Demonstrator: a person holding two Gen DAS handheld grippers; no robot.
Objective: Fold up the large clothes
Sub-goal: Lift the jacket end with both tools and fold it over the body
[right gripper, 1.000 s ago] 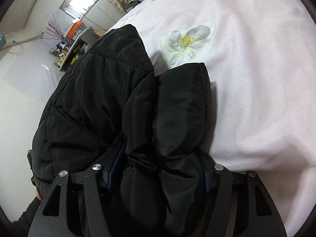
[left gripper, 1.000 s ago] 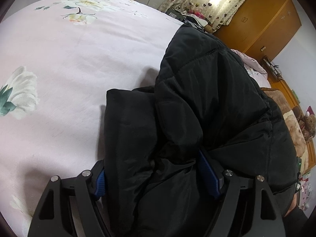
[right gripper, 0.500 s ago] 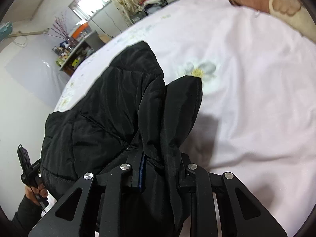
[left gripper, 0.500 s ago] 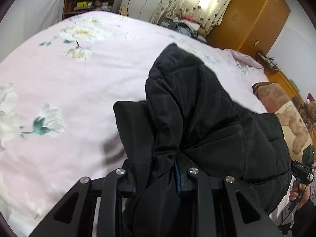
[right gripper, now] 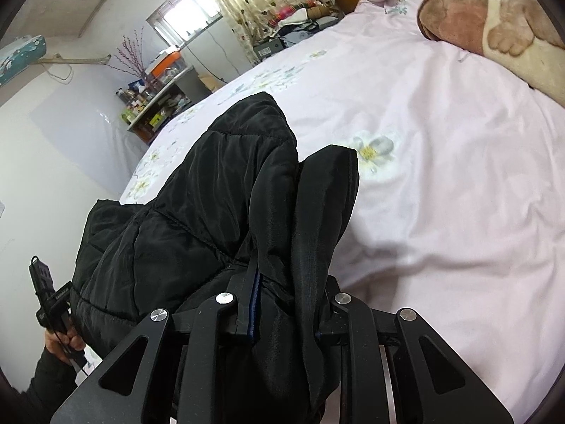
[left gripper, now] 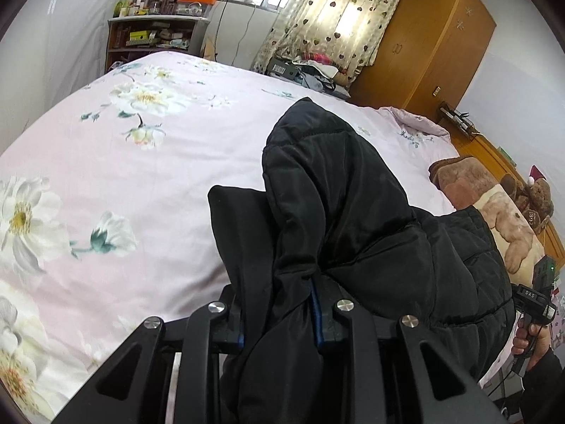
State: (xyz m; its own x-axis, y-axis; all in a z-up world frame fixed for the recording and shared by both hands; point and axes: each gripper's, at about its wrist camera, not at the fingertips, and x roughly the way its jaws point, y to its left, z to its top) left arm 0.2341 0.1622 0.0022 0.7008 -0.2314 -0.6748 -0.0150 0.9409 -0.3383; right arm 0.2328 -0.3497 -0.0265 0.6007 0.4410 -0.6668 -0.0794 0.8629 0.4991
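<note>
Both the left tongs [left gripper: 279, 312] and right tongs [right gripper: 286, 312] are clamping bunched folds of a bulky black quilted puffer jacket [left gripper: 353, 212], lifting it above the pink floral bedspread [left gripper: 141, 162]; soft, slippery padding likely favours gripping seams.

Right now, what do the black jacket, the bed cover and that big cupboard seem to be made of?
Black jacket: likely padded synthetic shell, nylon or polyester; slight sheen, stitched quilt lines, puffy folds.
Bed cover: seems woven cotton or a blend; matte pale pink, printed flowers, soft creases.
Cupboard: looks like wood or wood veneer; smooth orange-brown panels with a mild gloss.
</note>
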